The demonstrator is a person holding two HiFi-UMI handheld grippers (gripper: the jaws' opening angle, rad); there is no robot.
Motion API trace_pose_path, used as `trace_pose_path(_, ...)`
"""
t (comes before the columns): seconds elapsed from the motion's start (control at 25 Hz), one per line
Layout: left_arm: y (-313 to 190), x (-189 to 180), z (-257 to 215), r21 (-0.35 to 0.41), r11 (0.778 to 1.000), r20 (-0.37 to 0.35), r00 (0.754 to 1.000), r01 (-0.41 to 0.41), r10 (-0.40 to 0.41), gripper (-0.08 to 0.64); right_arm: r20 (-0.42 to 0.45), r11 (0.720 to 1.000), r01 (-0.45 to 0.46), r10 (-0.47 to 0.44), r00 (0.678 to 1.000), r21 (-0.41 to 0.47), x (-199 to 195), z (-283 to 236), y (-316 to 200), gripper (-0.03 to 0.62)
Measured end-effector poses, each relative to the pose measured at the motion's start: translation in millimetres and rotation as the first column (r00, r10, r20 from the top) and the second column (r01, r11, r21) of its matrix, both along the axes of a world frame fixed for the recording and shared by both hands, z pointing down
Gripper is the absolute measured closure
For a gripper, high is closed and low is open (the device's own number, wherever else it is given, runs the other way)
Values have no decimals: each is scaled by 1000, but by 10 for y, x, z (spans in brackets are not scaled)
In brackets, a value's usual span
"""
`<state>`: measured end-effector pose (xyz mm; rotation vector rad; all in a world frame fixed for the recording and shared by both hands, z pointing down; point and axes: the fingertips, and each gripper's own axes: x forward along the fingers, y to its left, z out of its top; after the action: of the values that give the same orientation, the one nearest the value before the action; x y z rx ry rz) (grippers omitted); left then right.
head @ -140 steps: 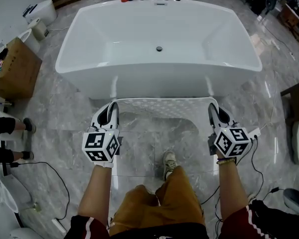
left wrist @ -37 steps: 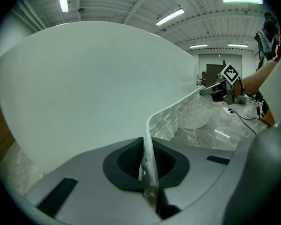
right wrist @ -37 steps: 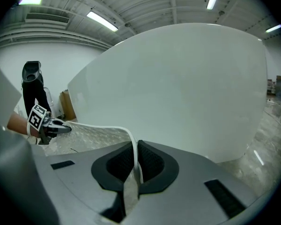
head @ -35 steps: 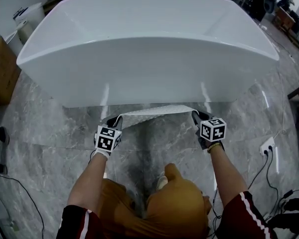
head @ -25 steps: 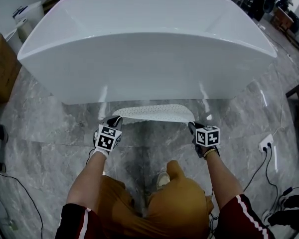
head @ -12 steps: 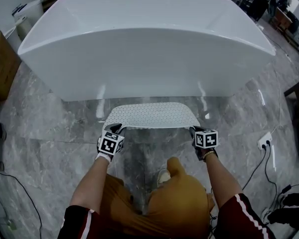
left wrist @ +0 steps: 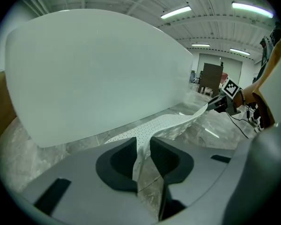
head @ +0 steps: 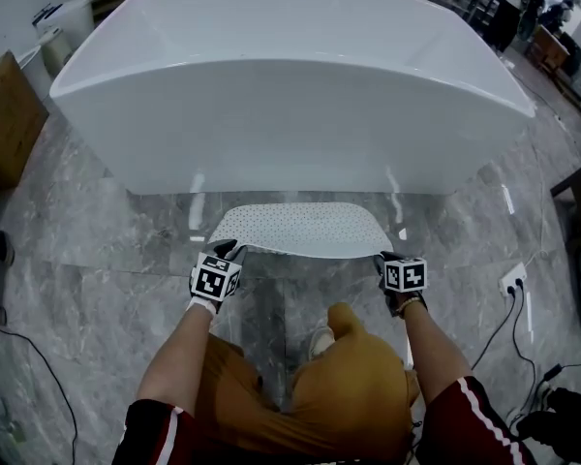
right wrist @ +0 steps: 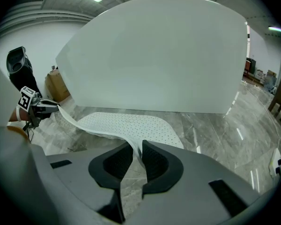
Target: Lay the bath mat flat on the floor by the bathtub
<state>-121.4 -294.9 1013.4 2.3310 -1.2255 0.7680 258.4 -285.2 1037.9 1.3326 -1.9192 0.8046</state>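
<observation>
Two corners of the bath mat (head: 298, 229), the near ones, are covered in the head view by the marker cubes, so the grip itself is hidden there. The bathtub (head: 290, 85) is cut off at the top edge of that view, and only its rim and outer wall show. Whether the mat's near edge touches the floor (head: 97, 250) cannot be told from above. A cardboard box (head: 5, 114) at the left is cropped by the frame, and a white socket block (head: 511, 281) with its cables lies on the tiles at the right.

A little over a second ago the mat was a narrow band held up close to the tub wall. Since then both grippers have drawn back toward the person and the perforated face has spread out over the tiles. Against half a second ago it lies slightly flatter, and the right gripper sits a touch nearer the person's knee (head: 349, 376).

The left gripper (left wrist: 143, 146) has its jaws nearly closed, pinching a thin corner of the mat that runs up between the two dark pads. The right gripper (right wrist: 136, 153) clamps the opposite near corner in the same way. From each pinch the mat dips forward, and its far part rests on the floor just beside the tub's base. The strip between the two grippers is raised.
</observation>
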Motion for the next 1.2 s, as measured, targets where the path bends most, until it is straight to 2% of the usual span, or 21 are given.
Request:
trace_pose_path(0.16, 79, 86, 40, 2, 1000, -1, 1000, -10, 10, 526, -48, 1000, 8, -9, 999, -11, 26, 53, 136, 540)
trace_pose_path(0.36, 126, 245, 128, -4, 999, 5, 999, -32, 32, 532, -37, 998, -66, 65, 997, -12, 185, 77, 194, 551)
trace_pose_path(0.6, -24, 275, 102, 21, 998, 70, 996, -63, 61, 534, -29, 996, -71, 69, 997, -60, 183, 262, 420, 555)
trace_pose_path(0.84, -290, 142, 5, 59, 998, 113, 993, -34, 27, 534, 29, 994, -63, 66, 997, -95, -100, 468, 519, 560)
trace_pose_path(1.0, -357, -47, 80, 52, 999, 135, 991, -7, 0, 534, 50, 995, -23, 27, 998, -93, -303, 539, 473, 560)
trace_pose_path(1.2, -488, -359, 114, 80, 995, 163, 984, 53, -66, 534, 59, 996, 36, -31, 998, -79, -550, 561, 260, 560)
